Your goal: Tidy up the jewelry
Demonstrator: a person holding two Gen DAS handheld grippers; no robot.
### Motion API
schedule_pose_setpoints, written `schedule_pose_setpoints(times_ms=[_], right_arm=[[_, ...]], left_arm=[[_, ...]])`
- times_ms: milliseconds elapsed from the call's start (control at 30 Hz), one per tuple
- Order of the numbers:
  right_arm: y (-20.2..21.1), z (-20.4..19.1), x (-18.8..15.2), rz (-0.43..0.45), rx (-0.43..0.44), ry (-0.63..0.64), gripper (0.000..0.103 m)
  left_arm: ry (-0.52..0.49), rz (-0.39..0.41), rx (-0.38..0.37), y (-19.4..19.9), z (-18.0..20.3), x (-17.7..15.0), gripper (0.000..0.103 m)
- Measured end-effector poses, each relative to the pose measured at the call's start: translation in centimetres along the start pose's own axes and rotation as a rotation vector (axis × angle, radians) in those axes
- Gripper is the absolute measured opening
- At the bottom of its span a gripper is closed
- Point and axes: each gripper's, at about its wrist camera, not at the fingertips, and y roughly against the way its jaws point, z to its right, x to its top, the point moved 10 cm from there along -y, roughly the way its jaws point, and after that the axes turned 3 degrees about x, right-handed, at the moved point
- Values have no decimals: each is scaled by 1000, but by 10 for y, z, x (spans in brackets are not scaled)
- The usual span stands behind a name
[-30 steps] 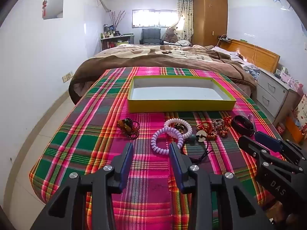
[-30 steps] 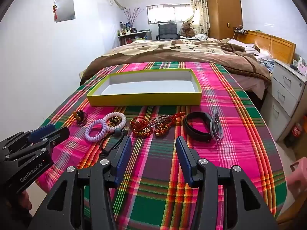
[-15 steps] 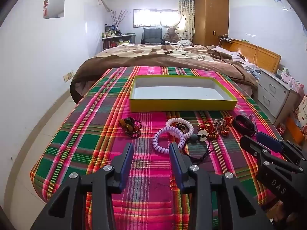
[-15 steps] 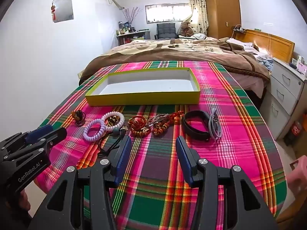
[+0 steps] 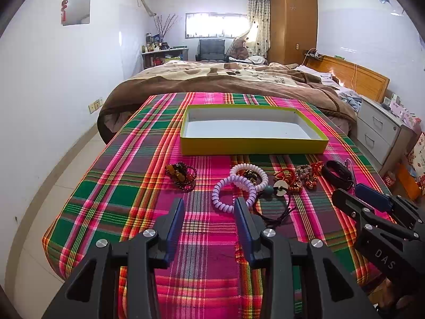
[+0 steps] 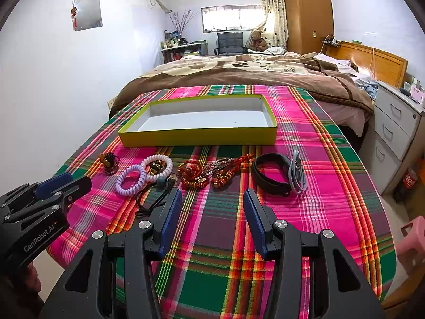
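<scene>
Your left gripper (image 6: 63, 186) reads "GenRobot.AI", your right gripper (image 5: 353, 198) "DAS". Both sets of jaws gape wide, holding nothing. The jewelry (image 6: 196, 172) sits on the plaid cloth (image 6: 332, 186), just in front of the yellow box (image 6: 196, 137).

Two maker's marks, one on each gripper body

"GenRobot.AI" runs in white along the black side of the left gripper (image 6: 63, 183), left of the right jaws; "DAS" stands on the right gripper (image 5: 356, 194), right of the left jaws.
</scene>
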Motion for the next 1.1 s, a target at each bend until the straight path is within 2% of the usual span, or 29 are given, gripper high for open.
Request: schedule_pose_setpoints(times_ms=[1100], right_arm=[[2, -1, -1, 1, 0, 2, 49]], left_arm=[[3, -3, -2, 2, 0, 0, 38]])
